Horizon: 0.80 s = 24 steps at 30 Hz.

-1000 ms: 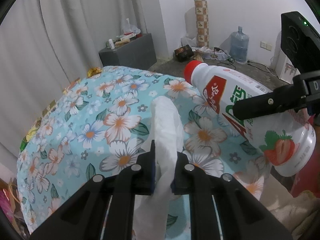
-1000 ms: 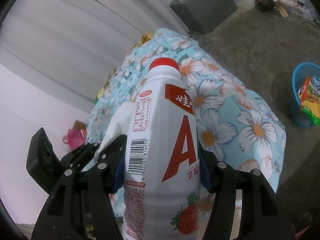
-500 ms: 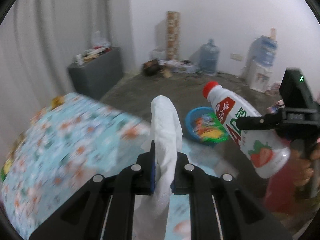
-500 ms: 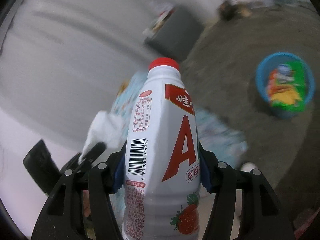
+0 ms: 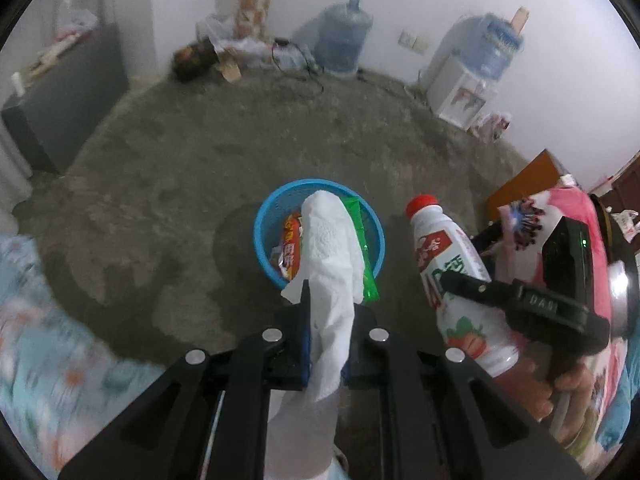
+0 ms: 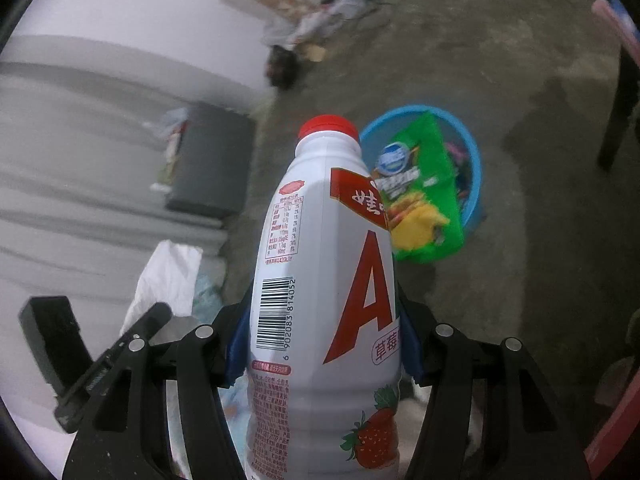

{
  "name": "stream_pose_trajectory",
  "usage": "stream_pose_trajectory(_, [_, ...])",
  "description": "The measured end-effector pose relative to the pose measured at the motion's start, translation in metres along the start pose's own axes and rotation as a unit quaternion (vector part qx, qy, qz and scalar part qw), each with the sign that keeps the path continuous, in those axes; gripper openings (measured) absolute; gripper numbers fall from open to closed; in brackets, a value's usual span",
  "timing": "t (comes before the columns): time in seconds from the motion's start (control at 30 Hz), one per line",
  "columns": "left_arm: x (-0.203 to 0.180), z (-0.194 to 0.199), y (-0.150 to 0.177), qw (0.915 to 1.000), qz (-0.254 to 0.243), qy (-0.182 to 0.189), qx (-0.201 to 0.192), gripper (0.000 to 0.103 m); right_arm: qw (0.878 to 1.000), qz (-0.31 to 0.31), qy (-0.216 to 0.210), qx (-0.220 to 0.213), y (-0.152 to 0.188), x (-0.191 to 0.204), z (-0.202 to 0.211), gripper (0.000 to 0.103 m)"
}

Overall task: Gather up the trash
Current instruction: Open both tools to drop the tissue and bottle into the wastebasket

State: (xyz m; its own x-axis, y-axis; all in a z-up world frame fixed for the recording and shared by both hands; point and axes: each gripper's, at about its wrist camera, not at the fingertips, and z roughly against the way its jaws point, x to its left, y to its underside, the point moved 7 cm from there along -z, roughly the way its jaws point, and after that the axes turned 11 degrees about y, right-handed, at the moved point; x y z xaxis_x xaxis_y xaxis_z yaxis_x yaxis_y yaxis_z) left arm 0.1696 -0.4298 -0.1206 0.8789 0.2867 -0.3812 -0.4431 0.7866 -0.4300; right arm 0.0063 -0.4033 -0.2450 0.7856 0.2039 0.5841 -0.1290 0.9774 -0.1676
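My left gripper [image 5: 326,320] is shut on a crumpled white paper towel [image 5: 330,248] that sticks up between its fingers and hangs below them. Beyond it on the floor stands a blue plastic basket [image 5: 262,236] holding snack wrappers. My right gripper [image 6: 322,344] is shut on a white strawberry-drink bottle [image 6: 324,280] with a red cap, held upright; the same bottle [image 5: 452,272] shows right of the basket in the left wrist view. From the right wrist, the basket [image 6: 474,168] lies just past the cap, a green wrapper [image 6: 424,196] spilling over its rim.
Bare grey floor surrounds the basket. A dark grey cabinet [image 5: 68,96] stands at the left wall, water jugs [image 5: 344,36] and a white dispenser [image 5: 464,88] at the back wall. The floral cloth's edge [image 5: 36,320] is at lower left; pink fabric [image 5: 568,224] at right.
Both grippers swung away from the floral cloth toward the floor. The blue basket now lies straight ahead of the towel and close to the bottle's cap. Both grips are unchanged.
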Motion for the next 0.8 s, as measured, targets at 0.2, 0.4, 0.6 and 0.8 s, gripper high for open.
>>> stream_pose_trajectory(0.2, [0.007, -0.074, -0.051, 0.9995, 0.005, 0.013, 0.028, 0.048, 0.999, -0.031, 0.036, -0.003, -0.043, -0.014, -0.061, 0.068])
stream_pose_trajectory(0.4, [0.025, -0.137, -0.053, 0.9955, 0.053, -0.005, 0.078, 0.080, 0.990, -0.060, 0.128, 0.011, -0.062, -0.061, -0.121, 0.074])
stream_pose_trajectory(0.6, [0.020, -0.120, -0.046, 0.9968, 0.040, 0.003, 0.069, 0.080, 0.990, -0.059, 0.125, -0.014, -0.045, -0.081, -0.096, 0.074])
stream_pose_trajectory(0.8, [0.007, -0.068, -0.049, 0.9994, 0.023, 0.001, 0.027, 0.080, 0.989, -0.037, 0.133, -0.050, -0.038, -0.075, -0.056, 0.074])
